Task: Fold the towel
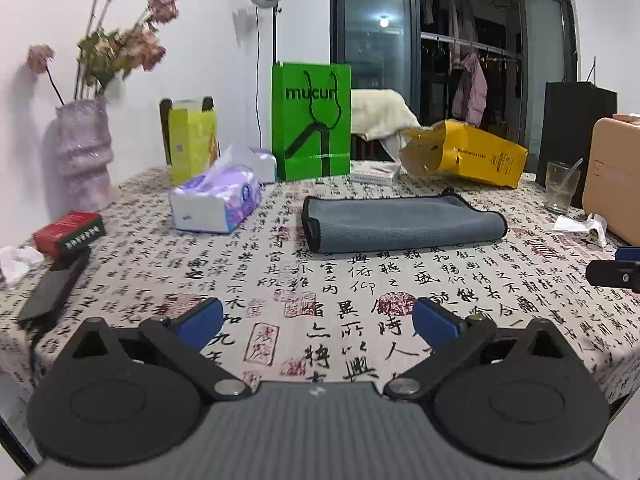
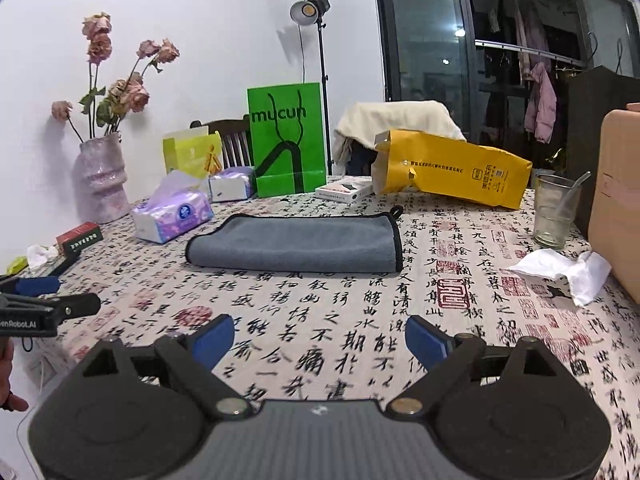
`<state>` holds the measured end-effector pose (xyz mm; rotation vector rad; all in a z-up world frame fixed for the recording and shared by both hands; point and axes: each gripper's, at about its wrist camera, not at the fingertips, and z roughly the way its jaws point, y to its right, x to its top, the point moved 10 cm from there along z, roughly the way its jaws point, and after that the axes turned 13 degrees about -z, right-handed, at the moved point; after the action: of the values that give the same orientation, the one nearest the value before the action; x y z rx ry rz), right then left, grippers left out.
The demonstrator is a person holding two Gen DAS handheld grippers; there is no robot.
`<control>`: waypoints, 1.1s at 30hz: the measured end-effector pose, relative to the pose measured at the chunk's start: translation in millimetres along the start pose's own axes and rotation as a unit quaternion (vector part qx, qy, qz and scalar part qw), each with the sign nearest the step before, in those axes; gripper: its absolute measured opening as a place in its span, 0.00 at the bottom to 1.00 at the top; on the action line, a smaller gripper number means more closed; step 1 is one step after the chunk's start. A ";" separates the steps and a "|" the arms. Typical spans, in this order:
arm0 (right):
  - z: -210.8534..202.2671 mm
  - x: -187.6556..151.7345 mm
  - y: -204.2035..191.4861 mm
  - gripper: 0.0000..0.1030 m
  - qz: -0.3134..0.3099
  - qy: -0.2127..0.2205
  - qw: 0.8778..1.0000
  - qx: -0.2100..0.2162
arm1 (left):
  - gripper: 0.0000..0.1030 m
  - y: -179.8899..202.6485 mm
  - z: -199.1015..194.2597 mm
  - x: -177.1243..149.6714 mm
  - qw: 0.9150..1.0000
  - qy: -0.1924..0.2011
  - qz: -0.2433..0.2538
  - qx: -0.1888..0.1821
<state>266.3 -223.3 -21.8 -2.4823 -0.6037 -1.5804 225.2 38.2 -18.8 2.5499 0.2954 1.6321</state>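
Observation:
A grey towel with black edging lies folded into a long strip on the calligraphy-print tablecloth; it also shows in the right wrist view. My left gripper is open and empty, held above the cloth well short of the towel. My right gripper is open and empty, also short of the towel. The right gripper's tip shows at the right edge of the left wrist view. The left gripper shows at the left edge of the right wrist view.
Tissue packs, a green bag, a yellow bag, a pink vase and a red box ring the towel. A glass, crumpled tissue and a tan box stand at the right.

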 end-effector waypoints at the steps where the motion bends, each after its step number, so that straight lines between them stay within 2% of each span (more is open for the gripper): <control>1: -5.2 -1.0 -2.4 0.92 0.002 0.003 1.000 -0.001 | 1.00 0.2 -6.9 -1.0 1.000 0.004 0.001 -0.003; 5: -24.3 -7.0 -11.7 0.95 0.014 0.013 1.000 -0.006 | 1.00 -1.6 -29.4 -4.7 1.000 0.012 0.008 -0.011; 11: -55.5 -15.7 -26.7 1.00 0.034 0.030 0.999 -0.015 | 1.00 -5.8 -42.2 -16.5 1.000 0.009 0.003 -0.001; 17: -76.7 -19.5 -41.8 1.00 0.022 0.044 0.998 -0.033 | 1.00 3.7 -63.0 -22.4 0.999 0.025 0.014 -0.015; 21: -87.7 -19.9 -50.0 1.00 0.007 0.048 0.998 -0.038 | 1.00 2.4 -73.1 -22.9 0.999 0.026 0.003 -0.021; 33: -106.4 -31.5 -87.2 1.00 -0.014 0.042 0.999 -0.012 | 1.00 2.6 -96.3 -33.2 0.999 0.031 0.001 -0.027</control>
<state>130.4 -186.6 -11.7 -2.4207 -0.6137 -1.7033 124.6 26.6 -7.3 2.4659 0.2501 1.6990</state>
